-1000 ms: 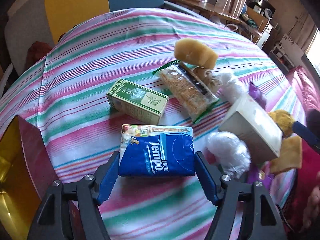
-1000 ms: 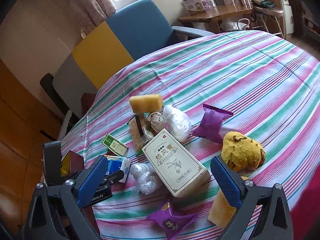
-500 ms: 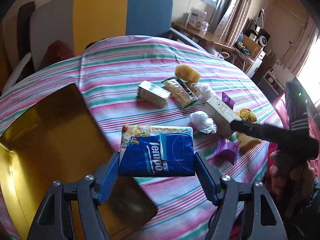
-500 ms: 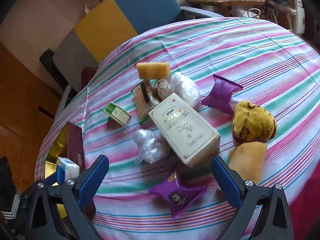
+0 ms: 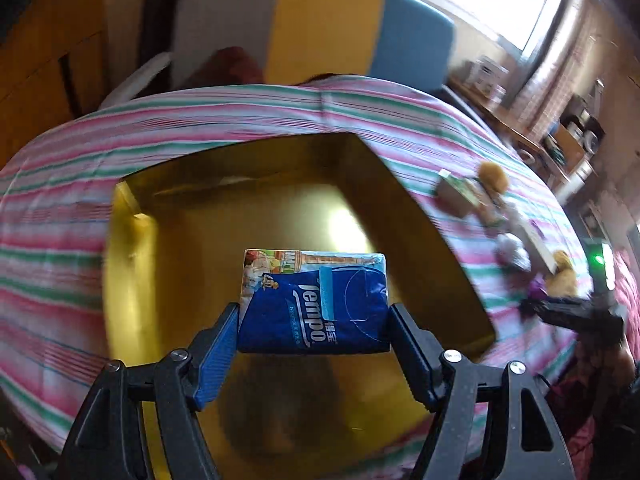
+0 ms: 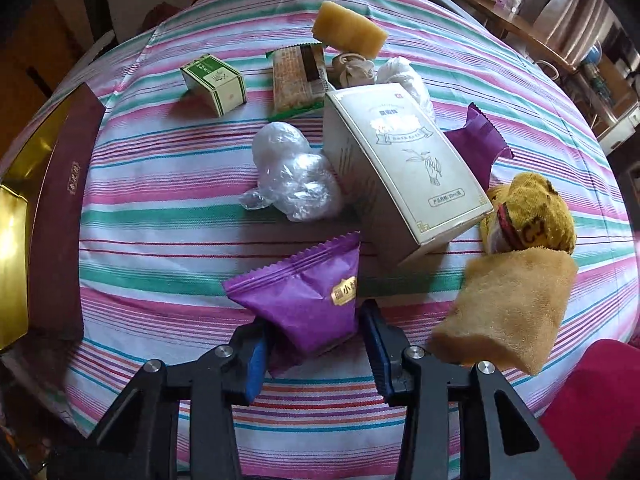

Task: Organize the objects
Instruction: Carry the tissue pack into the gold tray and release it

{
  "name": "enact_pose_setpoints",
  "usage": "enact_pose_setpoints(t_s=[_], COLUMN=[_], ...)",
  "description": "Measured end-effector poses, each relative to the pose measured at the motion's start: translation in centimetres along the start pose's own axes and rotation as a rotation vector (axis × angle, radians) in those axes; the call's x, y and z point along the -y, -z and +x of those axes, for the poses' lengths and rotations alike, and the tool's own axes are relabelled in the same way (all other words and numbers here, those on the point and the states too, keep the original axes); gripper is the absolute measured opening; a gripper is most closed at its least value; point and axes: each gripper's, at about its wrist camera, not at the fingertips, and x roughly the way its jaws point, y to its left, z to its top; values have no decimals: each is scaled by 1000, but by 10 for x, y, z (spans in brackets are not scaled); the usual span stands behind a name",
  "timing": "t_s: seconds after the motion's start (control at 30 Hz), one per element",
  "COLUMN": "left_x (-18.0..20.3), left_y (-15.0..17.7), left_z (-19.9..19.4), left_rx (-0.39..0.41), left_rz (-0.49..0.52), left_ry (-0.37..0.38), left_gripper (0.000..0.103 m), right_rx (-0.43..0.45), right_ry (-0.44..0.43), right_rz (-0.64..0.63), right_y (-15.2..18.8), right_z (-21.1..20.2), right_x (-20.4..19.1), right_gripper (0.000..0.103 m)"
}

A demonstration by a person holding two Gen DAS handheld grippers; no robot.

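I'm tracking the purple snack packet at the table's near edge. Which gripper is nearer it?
Right. The right gripper has just closed around the purple snack packet; the left gripper holds a tissue pack over the gold box.

Grey-yellow-blue chair (image 5: pixel 316 28) behind striped tablecloth (image 6: pixel 168 236); bright window (image 5: pixel 492 4); blurred shelving (image 5: pixel 576 140), perhaps wooden.

Your left gripper (image 5: pixel 314 338) now carries the tissue pack (image 5: pixel 316 300) over the gold box (image 5: pixel 132 280); your right gripper (image 6: pixel 316 344) closes around the purple snack packet (image 6: pixel 304 296).
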Motion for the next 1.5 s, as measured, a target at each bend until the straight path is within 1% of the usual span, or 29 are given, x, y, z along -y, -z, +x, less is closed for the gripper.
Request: enact_pose_setpoints(t_s=[0.1, 0.17, 0.3, 0.4, 0.53, 0.63, 0.67, 0.73, 0.8, 0.87, 1.03, 1.17, 1.37, 1.5], left_x=[-40, -60, -81, -89, -95, -96, -97, -98, -99, -99, -101, -94, -70, -52], left_y=[-9, -17, -31, -40, -54, -66, -69, -73, -77, -79, -62, -27, 22, 39], left_z=[3, 8, 26, 40, 57, 67, 69, 71, 71, 65, 27, -5, -32, -41], left_rx=[7, 3, -11, -14, -20, -8, -11, -11, -5, 10, 85, 126, 144, 150], left_rz=[-84, -120, -154, -181, -192, -195, -202, -212, -213, -211, -208, -196, -163, -138], left_ry=[-48, -72, -106, -115, -134, -182, -186, -188, -203, -205, -222, -235, -221, -204], left_gripper=[74, 74, 74, 74, 74, 74, 74, 76, 81, 81, 81, 81, 81, 81], right_rx=[6, 10, 23, 30, 33, 36, 35, 35, 38, 39, 38, 45, 60, 72], right_ry=[-3, -3, -20, -31, -36, -37, -35, -36, -35, -31, -28, -21, -29, -42], right_rz=[1, -3, -4, -5, -17, -17, -16, -15, -18, -26, -34, -48, -66, -73], right_y=[0, 1, 2, 3, 3, 5, -5, -6, -4, -4, -9, -10, -7, -5], right_z=[1, 2, 2, 2, 2, 3, 4, 4, 2, 2, 2, 2, 1, -2], right_x=[3, 4, 6, 10, 8, 10, -4, -4, -6, -7, -5, -9, -13, -14], right_gripper=[43, 43, 43, 43, 43, 43, 43, 43, 43, 43, 43, 42, 42, 41])
